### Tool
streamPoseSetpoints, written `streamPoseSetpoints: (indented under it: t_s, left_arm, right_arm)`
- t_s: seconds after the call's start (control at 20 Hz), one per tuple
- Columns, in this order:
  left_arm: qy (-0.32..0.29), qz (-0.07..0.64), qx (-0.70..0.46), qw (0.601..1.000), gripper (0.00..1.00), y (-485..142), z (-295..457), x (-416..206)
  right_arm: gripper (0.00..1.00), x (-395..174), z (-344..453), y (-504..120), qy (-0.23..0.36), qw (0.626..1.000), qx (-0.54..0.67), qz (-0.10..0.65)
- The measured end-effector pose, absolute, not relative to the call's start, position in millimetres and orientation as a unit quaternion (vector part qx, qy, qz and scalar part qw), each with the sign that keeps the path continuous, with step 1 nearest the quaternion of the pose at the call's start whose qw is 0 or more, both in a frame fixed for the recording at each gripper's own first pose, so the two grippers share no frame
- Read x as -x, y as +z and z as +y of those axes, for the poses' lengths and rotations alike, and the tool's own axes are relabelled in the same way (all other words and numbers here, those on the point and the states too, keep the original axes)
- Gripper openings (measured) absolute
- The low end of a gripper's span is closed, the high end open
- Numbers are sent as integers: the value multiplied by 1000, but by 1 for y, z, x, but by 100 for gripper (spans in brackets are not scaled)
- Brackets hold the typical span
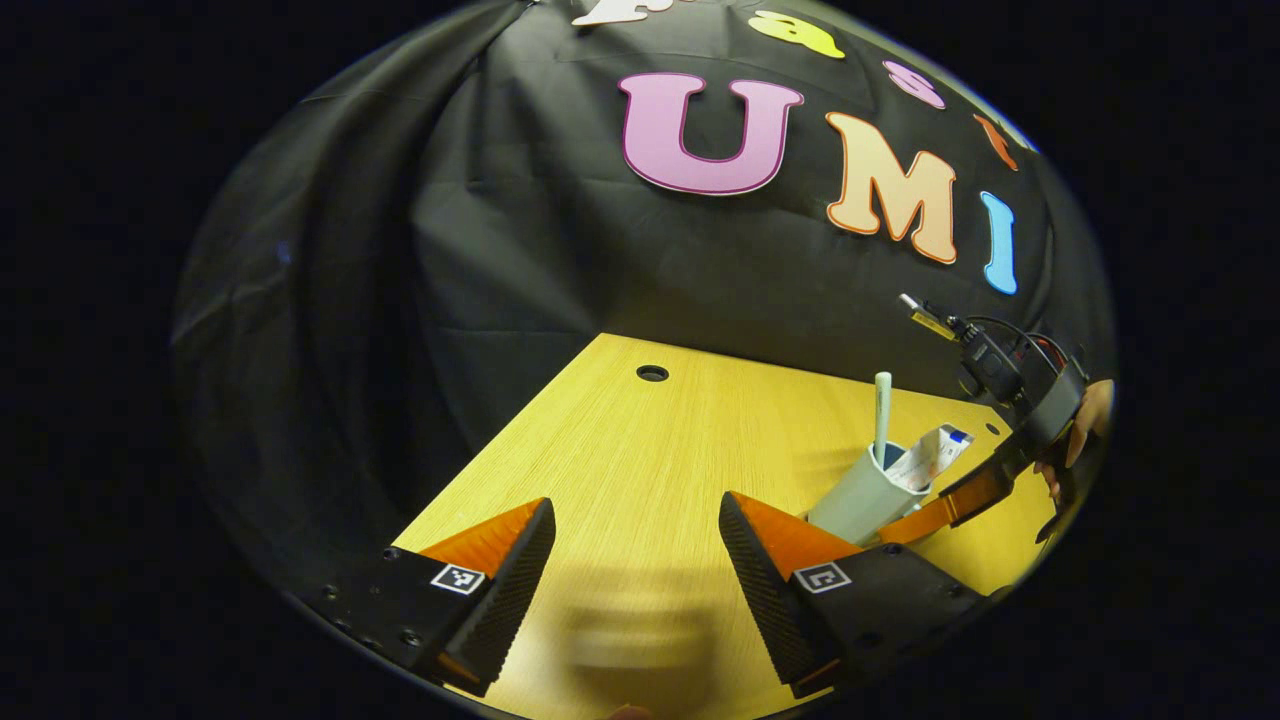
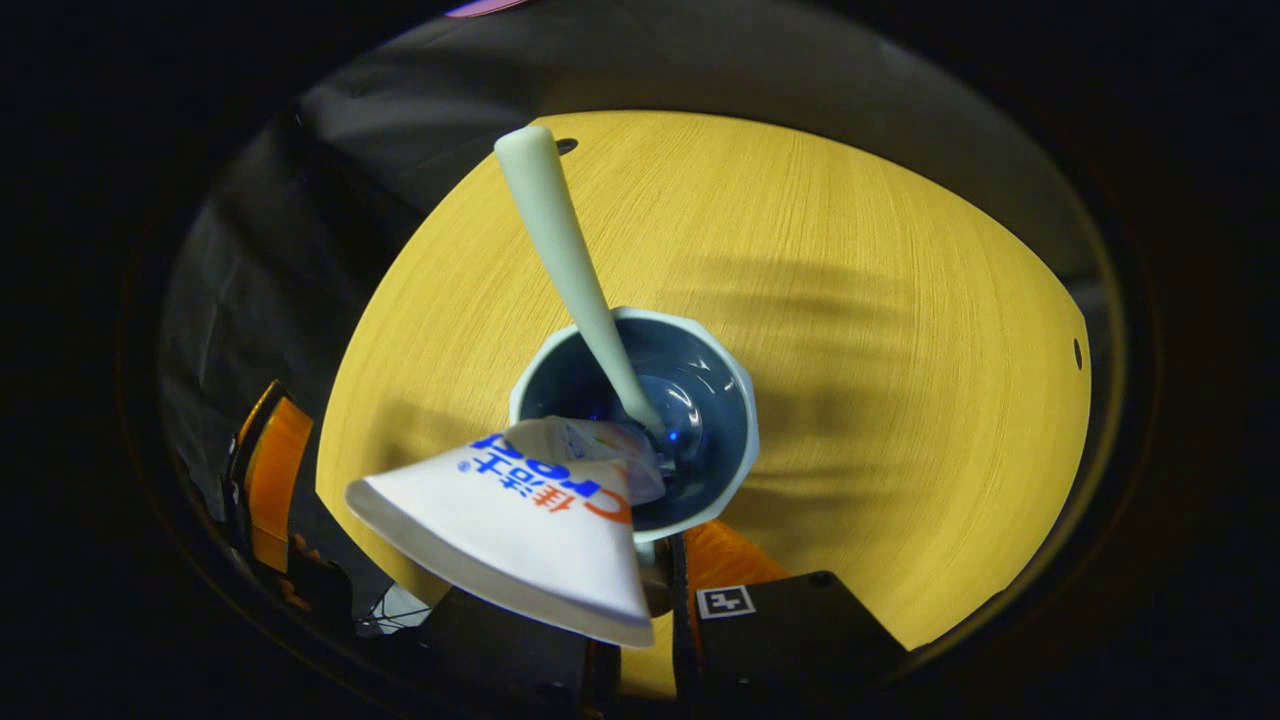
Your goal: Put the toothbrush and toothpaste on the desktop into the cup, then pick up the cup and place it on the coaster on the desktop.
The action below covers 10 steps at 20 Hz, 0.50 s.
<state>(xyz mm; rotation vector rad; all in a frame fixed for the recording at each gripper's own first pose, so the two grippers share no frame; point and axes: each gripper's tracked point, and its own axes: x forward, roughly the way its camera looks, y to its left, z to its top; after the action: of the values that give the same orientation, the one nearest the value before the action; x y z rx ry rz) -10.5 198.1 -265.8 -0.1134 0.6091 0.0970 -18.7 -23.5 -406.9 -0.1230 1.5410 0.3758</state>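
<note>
Yellow wooden desktop [image 1: 640, 470], black cloth wall [image 1: 480, 230]

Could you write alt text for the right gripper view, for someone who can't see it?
Looking straight down into a pale blue cup on a yellow wooden desktop, with a pale toothbrush and a white toothpaste tube standing in it. The right gripper sits at the cup's near rim; the tube hides one finger. The left gripper's orange finger shows at far left.

My left gripper [image 1: 636, 560] hangs with its jaws spread wide over the bare wooden desk [image 1: 640, 450], holding nothing. To its right stands the cup [image 1: 860, 498], tilted, with the toothbrush [image 1: 882, 410] and toothpaste [image 1: 932, 458] sticking out of it. The right gripper [image 1: 950, 505], held by a hand [image 1: 1085, 420], reaches the cup's far side.
</note>
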Motion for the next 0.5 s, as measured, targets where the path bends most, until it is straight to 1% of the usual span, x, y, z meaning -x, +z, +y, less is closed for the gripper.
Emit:
streamPoseSetpoints:
  t_s: [0.1, 0.2, 0.25, 0.3, 0.4, 0.45, 0.5]
  left_arm:
    - [46, 301, 56, 951, 95, -267, 198, 10]
    - [43, 301, 57, 951, 95, -267, 195, 9]
    - [40, 301, 58, 951, 95, -266, 192, 8]
    - [36, 300, 59, 952, 95, -265, 188, 7]
    - [28, 296, 57, 953, 95, -261, 179, 6]
    - [24, 294, 55, 954, 95, -258, 173, 4]
    - [21, 292, 53, 955, 95, -255, 168, 3]
  right_arm:
    - [27, 14, -26, -399, 170, 698, 67, 692]
    - [31, 16, -20, -397, 179, 700, 58, 689]
    - [36, 16, -18, -393, 181, 703, 53, 686]
    - [33, 15, -13, -389, 187, 707, 48, 680]
    - [70, 16, -9, -383, 197, 719, 44, 666]
    - [81, 17, -11, -377, 200, 725, 43, 657]
    - [100, 18, -12, -375, 206, 732, 36, 648]
